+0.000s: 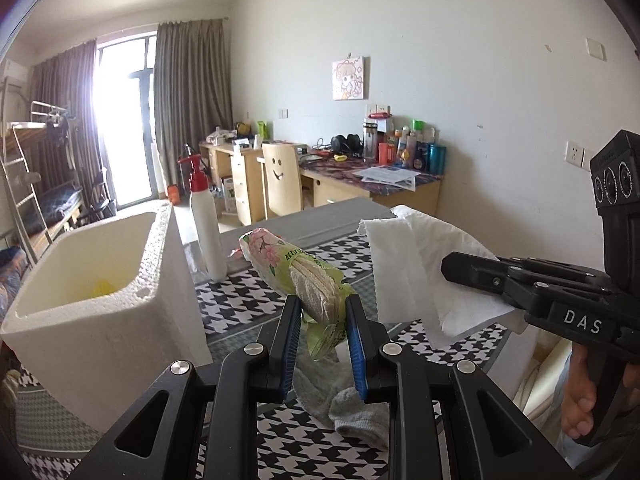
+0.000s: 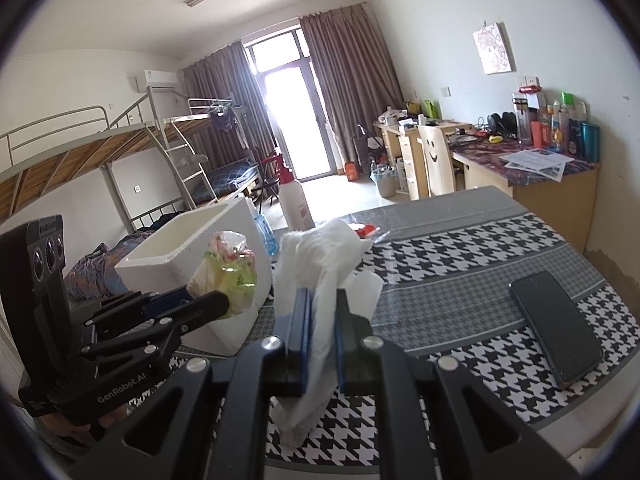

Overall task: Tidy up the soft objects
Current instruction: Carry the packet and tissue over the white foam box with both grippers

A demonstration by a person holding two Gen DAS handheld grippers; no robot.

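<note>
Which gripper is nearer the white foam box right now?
Left. The left gripper, shut on a green floral tissue pack, sits just beside the white foam box. The right gripper, shut on white paper tissue, is farther out, beyond the left one.

Open-topped white foam box point(image 1: 100, 292) at left of the houndstooth tablecloth point(image 2: 460, 264), mouth unobstructed from above. Tall white pump bottle point(image 1: 206, 224) upright just beyond the box's right wall, narrowing approach from that side. Grey sock point(image 1: 352, 412) lying low beneath the left gripper point(image 1: 320, 336). Dark phone point(image 2: 556, 332) flat on the cloth at right, well apart. Wide bare cloth between bottle and phone. Right gripper point(image 2: 320, 336) close beside the left, little gap between them.
</note>
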